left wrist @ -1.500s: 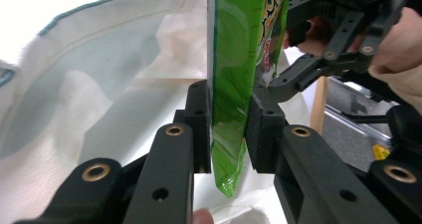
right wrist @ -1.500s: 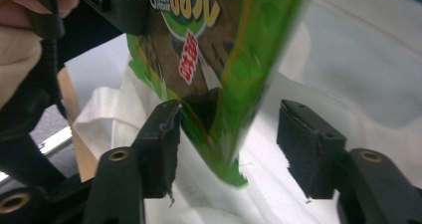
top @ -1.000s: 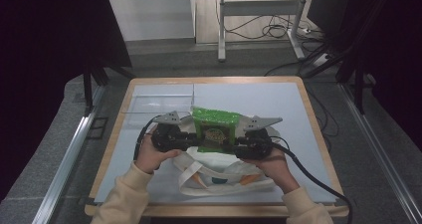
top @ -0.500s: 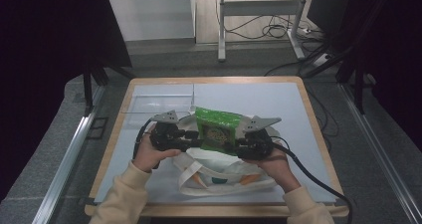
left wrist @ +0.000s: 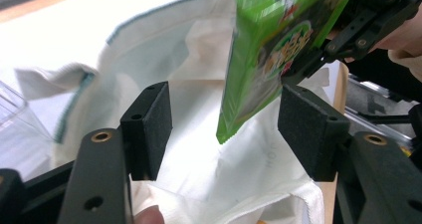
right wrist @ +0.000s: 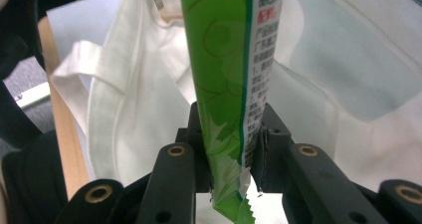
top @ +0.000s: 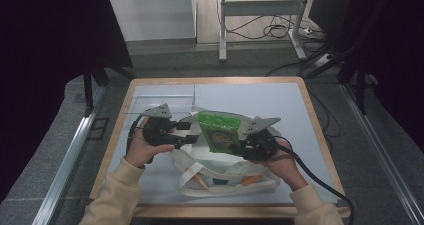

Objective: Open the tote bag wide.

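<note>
High view: right gripper (top: 243, 144) jaws clamp green snack packet (top: 218, 131) above white tote bag (top: 227, 172) near tabletop's front edge; left gripper (top: 186, 139) jaws have just been opening, empty. Bagging remains.

Green packet (right wrist: 221, 59) in gripper (right wrist: 230, 149), over white bag (right wrist: 124, 99)

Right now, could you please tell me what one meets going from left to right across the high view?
Left tongs → green snack packet → right tongs, all above the white tote bag.
</note>
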The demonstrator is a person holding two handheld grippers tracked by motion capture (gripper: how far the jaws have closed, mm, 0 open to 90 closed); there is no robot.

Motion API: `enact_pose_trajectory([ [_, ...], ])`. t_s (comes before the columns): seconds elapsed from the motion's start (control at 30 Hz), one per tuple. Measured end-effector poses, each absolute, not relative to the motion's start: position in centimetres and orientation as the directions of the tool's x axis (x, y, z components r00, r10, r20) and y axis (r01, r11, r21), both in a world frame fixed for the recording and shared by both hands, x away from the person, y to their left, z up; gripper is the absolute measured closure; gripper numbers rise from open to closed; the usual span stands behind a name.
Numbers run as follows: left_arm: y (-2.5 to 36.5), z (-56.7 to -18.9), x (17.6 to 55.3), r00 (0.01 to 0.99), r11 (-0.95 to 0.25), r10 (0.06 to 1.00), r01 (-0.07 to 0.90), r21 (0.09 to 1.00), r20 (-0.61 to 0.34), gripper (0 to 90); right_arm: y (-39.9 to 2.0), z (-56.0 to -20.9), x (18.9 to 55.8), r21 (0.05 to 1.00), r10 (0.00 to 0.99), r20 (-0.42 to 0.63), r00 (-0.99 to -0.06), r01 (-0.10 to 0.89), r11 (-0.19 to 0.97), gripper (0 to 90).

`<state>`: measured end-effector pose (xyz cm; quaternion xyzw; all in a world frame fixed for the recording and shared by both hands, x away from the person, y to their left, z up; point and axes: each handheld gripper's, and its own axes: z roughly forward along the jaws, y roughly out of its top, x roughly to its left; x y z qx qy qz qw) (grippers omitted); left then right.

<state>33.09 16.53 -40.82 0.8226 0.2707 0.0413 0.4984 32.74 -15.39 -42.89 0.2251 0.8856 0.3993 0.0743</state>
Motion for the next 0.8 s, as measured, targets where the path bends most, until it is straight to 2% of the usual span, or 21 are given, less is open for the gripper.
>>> enact_pose_trajectory([
  [0.8, 15.1, -37.8, 34.4, 0.909, -0.504, 0.406, 0.313, 0.805, -0.099, 31.6, -15.4, -42.9, 32.8, 0.700, 0.411, -0.001, -0.912, 0.293, 0.651, 72.8],
])
